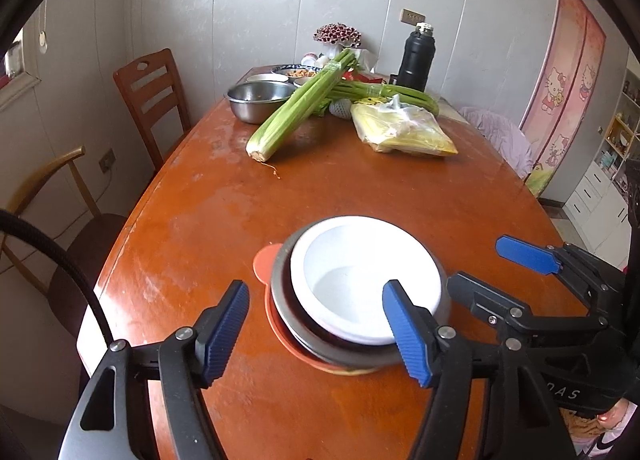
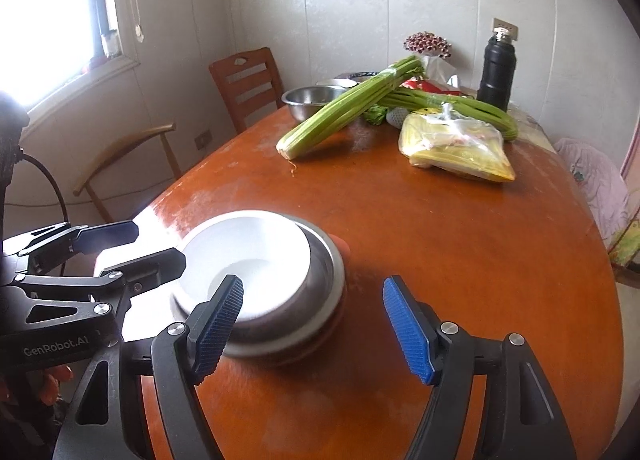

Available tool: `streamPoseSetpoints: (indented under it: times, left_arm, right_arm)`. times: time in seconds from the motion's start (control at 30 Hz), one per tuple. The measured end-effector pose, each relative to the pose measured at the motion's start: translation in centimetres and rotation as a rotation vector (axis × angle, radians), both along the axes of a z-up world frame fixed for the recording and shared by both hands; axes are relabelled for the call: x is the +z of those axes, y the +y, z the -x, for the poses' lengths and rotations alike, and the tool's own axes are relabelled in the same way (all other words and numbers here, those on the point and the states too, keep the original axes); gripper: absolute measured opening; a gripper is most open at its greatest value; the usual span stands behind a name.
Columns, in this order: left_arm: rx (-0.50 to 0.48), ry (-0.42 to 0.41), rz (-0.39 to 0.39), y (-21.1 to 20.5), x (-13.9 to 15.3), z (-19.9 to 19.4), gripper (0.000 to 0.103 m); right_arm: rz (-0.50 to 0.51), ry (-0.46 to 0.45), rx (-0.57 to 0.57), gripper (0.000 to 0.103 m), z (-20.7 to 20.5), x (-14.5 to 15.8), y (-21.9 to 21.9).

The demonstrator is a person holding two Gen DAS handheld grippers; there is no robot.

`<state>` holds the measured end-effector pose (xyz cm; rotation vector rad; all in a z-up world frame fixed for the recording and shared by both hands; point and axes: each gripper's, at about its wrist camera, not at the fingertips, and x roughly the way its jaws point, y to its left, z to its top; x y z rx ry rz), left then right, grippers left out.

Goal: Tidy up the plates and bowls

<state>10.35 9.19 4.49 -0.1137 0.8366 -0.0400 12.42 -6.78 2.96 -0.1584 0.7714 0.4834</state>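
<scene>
Left wrist view: your left gripper [image 1: 316, 330] has fingers spread, gripping nothing; the white bowl [image 1: 362, 280], nested in a steel bowl [image 1: 280, 292] on the surface [image 1: 360, 188], sits at one o'clock. Your right gripper [image 2: 314, 328], likewise spread and empty, has the stack at ten o'clock.

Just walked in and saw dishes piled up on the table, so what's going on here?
A person is tidying dishes with a handheld gripper in each hand. A white bowl sits nested in a steel bowl, which rests on an orange plate near the front of the wooden table. The left gripper and right gripper both hover open at the stack, gripping nothing. Celery, a bag of food, another steel bowl and a black flask lie at the far end.
</scene>
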Motion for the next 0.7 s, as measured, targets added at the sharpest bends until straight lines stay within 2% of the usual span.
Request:
streamPoseSetpoints:
  times: [0.4,0.7]
  left_arm:
    - [0.008,-0.006,-0.017,-2.6,-1.9,4.6,0.078]
    - [0.012,0.011,-0.042,-3.7,-3.5,6.8,0.078]
  right_arm:
    - [0.000,0.005,-0.026,0.075,5.3,-1.9,-3.0]
    - [0.017,0.011,-0.034,0.075,7.9,-3.3,-4.0]
